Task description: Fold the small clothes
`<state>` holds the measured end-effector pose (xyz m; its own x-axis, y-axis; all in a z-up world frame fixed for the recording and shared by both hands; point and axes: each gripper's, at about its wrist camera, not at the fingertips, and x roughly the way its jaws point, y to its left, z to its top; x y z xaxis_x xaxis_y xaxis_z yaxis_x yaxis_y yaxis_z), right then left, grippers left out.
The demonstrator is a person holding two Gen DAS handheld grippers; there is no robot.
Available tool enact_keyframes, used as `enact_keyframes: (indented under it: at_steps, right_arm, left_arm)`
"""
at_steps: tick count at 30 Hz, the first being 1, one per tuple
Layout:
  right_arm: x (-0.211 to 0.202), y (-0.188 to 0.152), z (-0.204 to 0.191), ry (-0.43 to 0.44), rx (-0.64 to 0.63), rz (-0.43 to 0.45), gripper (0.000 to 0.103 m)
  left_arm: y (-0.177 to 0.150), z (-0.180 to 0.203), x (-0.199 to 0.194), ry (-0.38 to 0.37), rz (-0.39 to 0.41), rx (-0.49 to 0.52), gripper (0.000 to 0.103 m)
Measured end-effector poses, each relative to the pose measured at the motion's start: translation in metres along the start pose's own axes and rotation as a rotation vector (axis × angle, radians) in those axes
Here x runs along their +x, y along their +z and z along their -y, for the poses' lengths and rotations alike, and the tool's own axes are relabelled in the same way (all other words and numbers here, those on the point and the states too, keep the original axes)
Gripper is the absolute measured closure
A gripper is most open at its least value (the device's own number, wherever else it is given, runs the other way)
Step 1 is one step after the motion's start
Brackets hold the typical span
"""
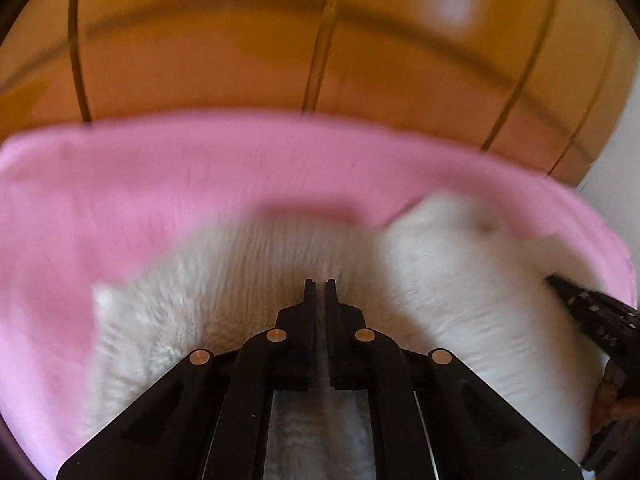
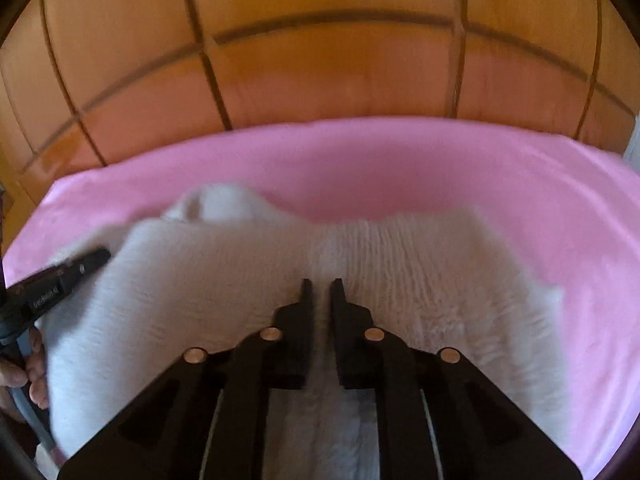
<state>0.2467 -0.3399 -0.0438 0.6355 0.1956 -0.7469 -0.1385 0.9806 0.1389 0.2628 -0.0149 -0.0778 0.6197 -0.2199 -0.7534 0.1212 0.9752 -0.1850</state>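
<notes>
Two tools pinch the near edge of a white fleecy garment (image 2: 248,280) spread on a pink sheet (image 2: 400,160): the left tool (image 1: 319,286) and the right tool (image 2: 322,286) each have their jaws closed on a ridge of its pile. It looks light, soft and floppy, likely to sag and drag between the grips, so corners or hems are the best holds. Its woolly surface is ribbed, with a smoother flap at the far left. Wooden panels (image 2: 320,60) rise beyond.

I hold my left gripper (image 1: 319,285) and right gripper (image 2: 321,285) side by side, angled downward, jaws nearly closed.
</notes>
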Motion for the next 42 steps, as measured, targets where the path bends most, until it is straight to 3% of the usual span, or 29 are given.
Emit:
enact_keyframes:
  at_steps: [3,5,6,7,8,9,13,17,20,21,23,27,31,34,36,42]
  right_arm:
    - [-0.003,-0.001,-0.005,-0.032,-0.026,0.015,0.09]
    - [-0.006,0.0,-0.004,-0.032,-0.027,0.01,0.086]
    - [-0.01,0.001,-0.004,-0.035,-0.026,0.009,0.074]
    - [-0.018,0.004,-0.004,-0.046,-0.018,0.023,0.046]
    - [-0.03,0.004,-0.004,-0.052,-0.003,0.05,0.031]
    - [-0.044,0.003,-0.006,-0.035,0.007,0.088,0.023]
    - [-0.084,-0.013,-0.036,0.082,-0.028,0.139,0.023]
    - [-0.096,-0.055,-0.077,0.159,-0.102,0.113,0.013]
    - [-0.06,-0.093,-0.097,0.05,-0.207,0.012,0.009]
    - [-0.061,-0.105,-0.105,-0.004,-0.278,0.085,0.009]
    - [-0.068,-0.104,-0.109,-0.02,-0.283,0.079,0.009]
    - [-0.099,-0.087,-0.086,0.056,-0.159,0.1,0.006]
    - [-0.108,-0.083,-0.039,-0.003,-0.056,0.082,0.003]
    - [-0.081,-0.097,0.011,-0.094,0.076,-0.052,0.002]
    - [-0.084,-0.11,0.029,0.016,0.117,0.013,0.002]
    - [-0.08,-0.118,0.025,0.018,0.108,0.059,0.002]
  left_arm:
    - [0.001,-0.002,-0.006,-0.005,0.009,-0.018,0.096]
    - [-0.001,-0.002,-0.017,0.023,0.025,-0.012,0.078]
    - [-0.003,0.0,-0.026,0.035,0.047,-0.003,0.072]
    - [-0.008,0.001,-0.042,0.036,0.087,0.002,0.056]
    - [-0.012,0.002,-0.054,0.031,0.118,0.001,0.041]
    - [-0.018,0.002,-0.066,0.022,0.149,-0.003,0.037]
    - [-0.048,-0.006,-0.092,0.04,0.18,-0.016,0.036]
    - [-0.081,-0.025,-0.093,0.084,0.133,-0.087,0.036]
    - [-0.086,-0.032,-0.08,0.116,0.104,-0.101,0.024]
    - [-0.084,-0.033,-0.081,0.113,0.095,-0.116,0.024]
    - [-0.081,-0.028,-0.094,0.114,0.11,-0.14,0.025]
    - [-0.092,-0.003,-0.124,0.061,0.176,-0.088,0.025]
    - [-0.11,0.028,-0.126,0.053,0.167,0.001,0.025]
    - [-0.12,0.035,-0.111,0.075,0.103,0.009,0.025]
    - [-0.125,0.037,-0.11,0.078,0.098,0.003,0.025]
    - [-0.125,0.04,-0.117,0.084,0.105,0.017,0.025]
